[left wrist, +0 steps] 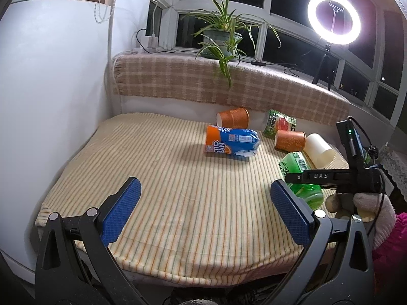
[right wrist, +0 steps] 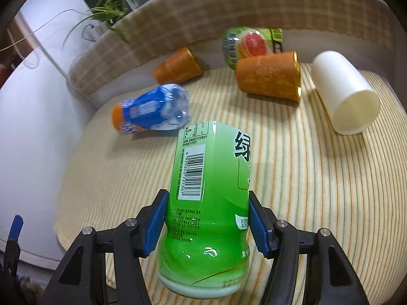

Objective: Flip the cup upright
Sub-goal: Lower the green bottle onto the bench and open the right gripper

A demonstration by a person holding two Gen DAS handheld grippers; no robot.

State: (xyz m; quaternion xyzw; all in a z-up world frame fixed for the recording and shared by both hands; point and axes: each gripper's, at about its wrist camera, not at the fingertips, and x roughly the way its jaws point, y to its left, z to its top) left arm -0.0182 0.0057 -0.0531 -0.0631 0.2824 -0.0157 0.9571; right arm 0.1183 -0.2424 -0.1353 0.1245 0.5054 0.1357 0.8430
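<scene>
2 blue pads of the right gripper (right wrist: 207,222) clamp the tilted green cup (right wrist: 208,198); left gripper (left wrist: 203,208) gapes.

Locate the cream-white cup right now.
The cream-white cup lies on its side at the right of the striped mat, beside the nearer orange cup, beyond the gripped green bottle.

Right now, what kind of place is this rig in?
Likely a home, a window nook rather than a lab: a striped cloth over a padded surface, a potted plant on the sill, and a ring light.
</scene>
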